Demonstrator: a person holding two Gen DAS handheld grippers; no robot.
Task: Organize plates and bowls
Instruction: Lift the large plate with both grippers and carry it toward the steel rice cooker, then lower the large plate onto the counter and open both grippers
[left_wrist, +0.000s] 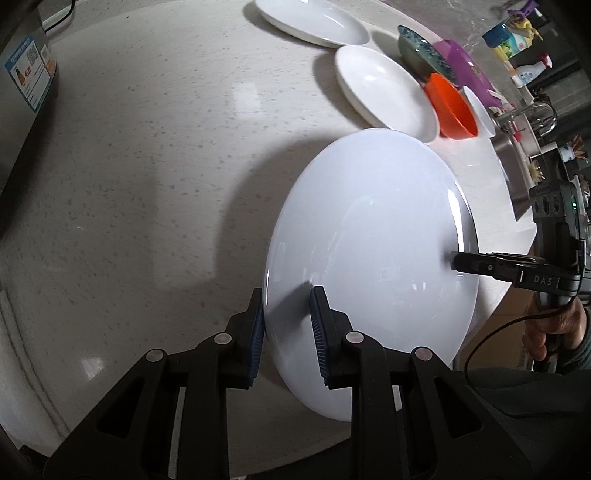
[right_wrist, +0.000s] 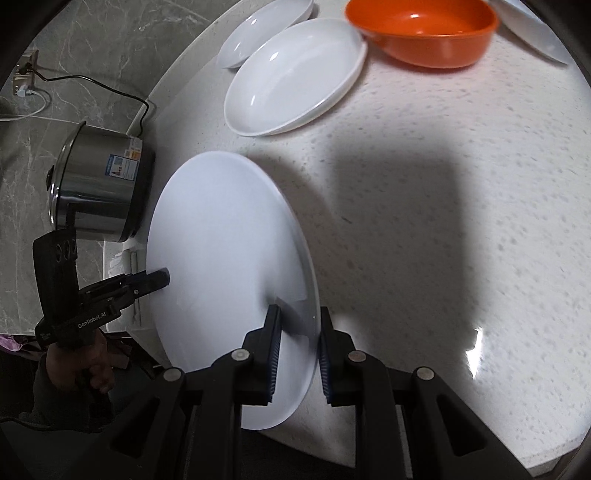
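Note:
A large white plate (left_wrist: 369, 266) hangs above the speckled countertop (left_wrist: 147, 184), held at opposite rims by both grippers. My left gripper (left_wrist: 288, 325) is shut on its near rim. My right gripper (right_wrist: 297, 332) is shut on the other rim of the same plate (right_wrist: 221, 258). Each gripper shows in the other's view, the right one in the left wrist view (left_wrist: 458, 262) and the left one in the right wrist view (right_wrist: 162, 278). A white deep plate (left_wrist: 384, 92), an orange bowl (left_wrist: 450, 107), a purple bowl (left_wrist: 465, 70), a blue patterned bowl (left_wrist: 421, 51) and another white plate (left_wrist: 310, 20) lie beyond.
A steel rice cooker (right_wrist: 99, 184) stands at the counter's left end with its cord running to a wall socket (right_wrist: 26, 77). A sink and tap (left_wrist: 532, 122) with bottles (left_wrist: 517, 40) lie past the bowls. The counter edge (left_wrist: 509, 258) runs under the held plate.

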